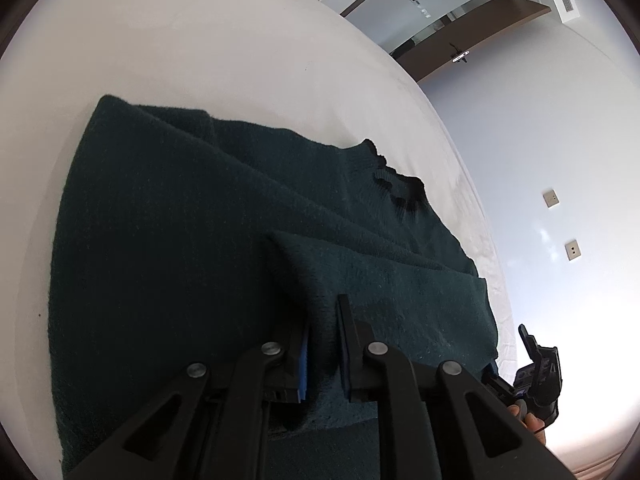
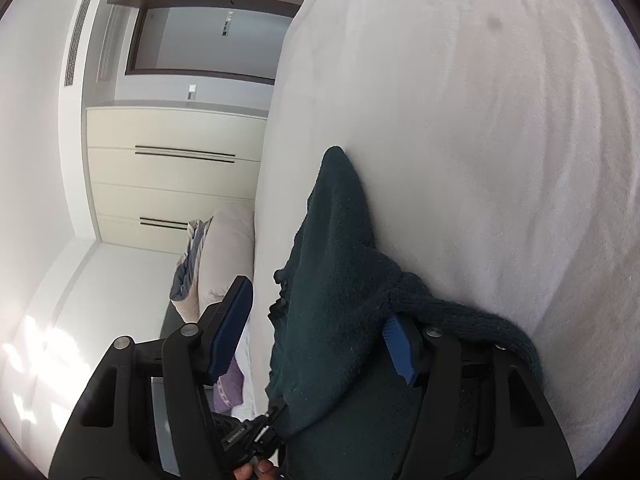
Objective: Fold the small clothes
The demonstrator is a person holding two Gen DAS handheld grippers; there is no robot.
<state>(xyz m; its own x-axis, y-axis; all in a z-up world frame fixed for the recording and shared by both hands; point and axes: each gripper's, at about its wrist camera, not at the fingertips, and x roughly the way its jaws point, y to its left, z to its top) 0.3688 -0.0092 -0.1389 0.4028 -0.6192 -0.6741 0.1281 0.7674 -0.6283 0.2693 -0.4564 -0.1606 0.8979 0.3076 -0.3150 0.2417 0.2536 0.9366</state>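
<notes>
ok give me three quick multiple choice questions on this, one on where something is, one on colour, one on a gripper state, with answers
1. Where does the sweater lie?
A. on the white bed
B. in a drawer
C. on a chair

2. What colour is the sweater?
A. red
B. dark green
C. yellow

3. How does the left gripper stand?
A. wide open above the bed
B. shut on a fold of the sweater
C. out of view

Answers:
1 A: the knit spreads over the white bedding.
2 B: the fabric is deep green in both views.
3 B: the left wrist view shows a ridge of knit pinched between the blue pads. The right gripper is open, with sweater draped between its fingers.
</notes>
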